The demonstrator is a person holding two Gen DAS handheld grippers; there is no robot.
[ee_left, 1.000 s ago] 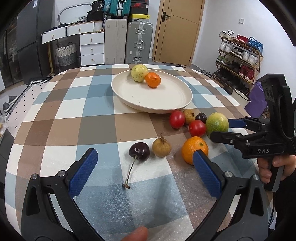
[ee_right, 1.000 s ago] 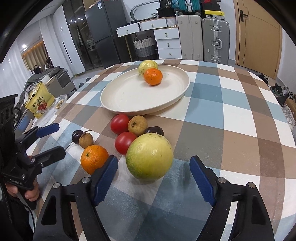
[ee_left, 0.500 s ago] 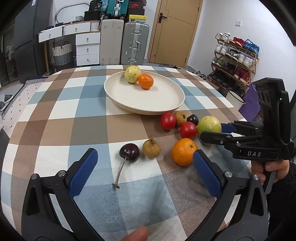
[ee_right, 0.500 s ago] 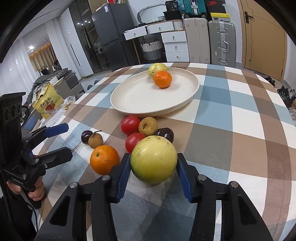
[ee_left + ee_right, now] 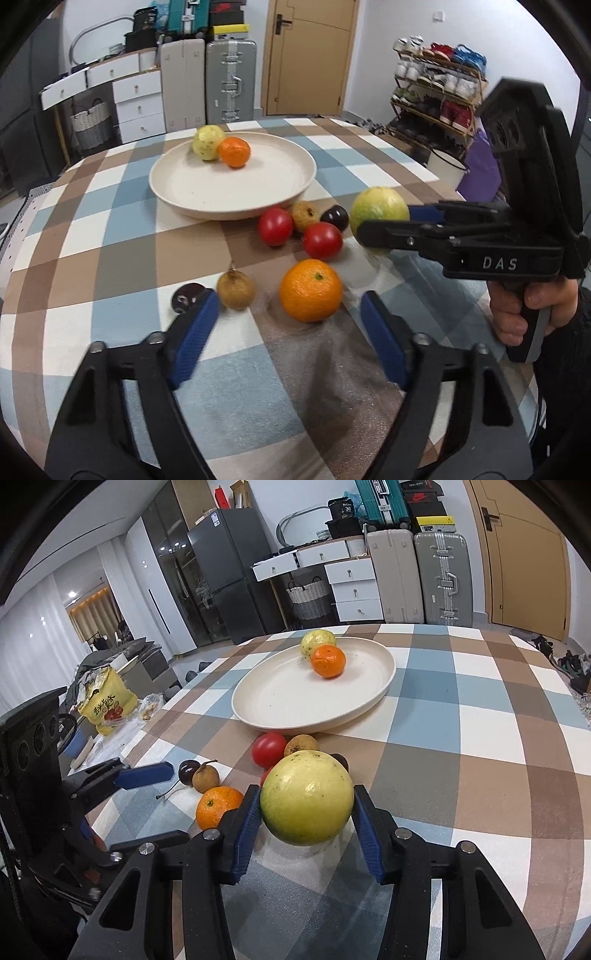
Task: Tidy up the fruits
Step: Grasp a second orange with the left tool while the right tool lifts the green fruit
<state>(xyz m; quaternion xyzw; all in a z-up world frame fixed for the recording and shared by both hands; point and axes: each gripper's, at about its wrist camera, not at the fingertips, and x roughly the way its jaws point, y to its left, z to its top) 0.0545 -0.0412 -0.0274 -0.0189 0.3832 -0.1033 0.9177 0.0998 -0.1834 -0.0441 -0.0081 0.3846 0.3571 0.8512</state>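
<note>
My right gripper [image 5: 306, 818] is shut on a large yellow-green guava [image 5: 306, 796] and holds it just above the checked tablecloth; the held guava also shows in the left wrist view [image 5: 378, 212]. My left gripper [image 5: 286, 323] is open, its jaws either side of an orange [image 5: 311, 290] and a small brown longan [image 5: 235, 289]. A dark cherry [image 5: 184, 295] sits behind the left finger. Two red tomatoes [image 5: 320, 240], another longan [image 5: 304, 215] and a dark fruit [image 5: 335, 218] lie before the cream plate [image 5: 184, 192], which holds a guava [image 5: 208, 143] and an orange [image 5: 234, 151].
The round table's edge runs near on the right [image 5: 417, 155]. Beyond it stand a shoe rack [image 5: 436, 96], suitcases [image 5: 229, 81] and white drawers [image 5: 138, 107]. A yellow snack bag [image 5: 107, 705] lies on a side surface to the left in the right wrist view.
My right gripper has closed on the big guava and lifted it slightly. My left gripper has moved forward and right, so the orange and longan now lie between its open jaws.
</note>
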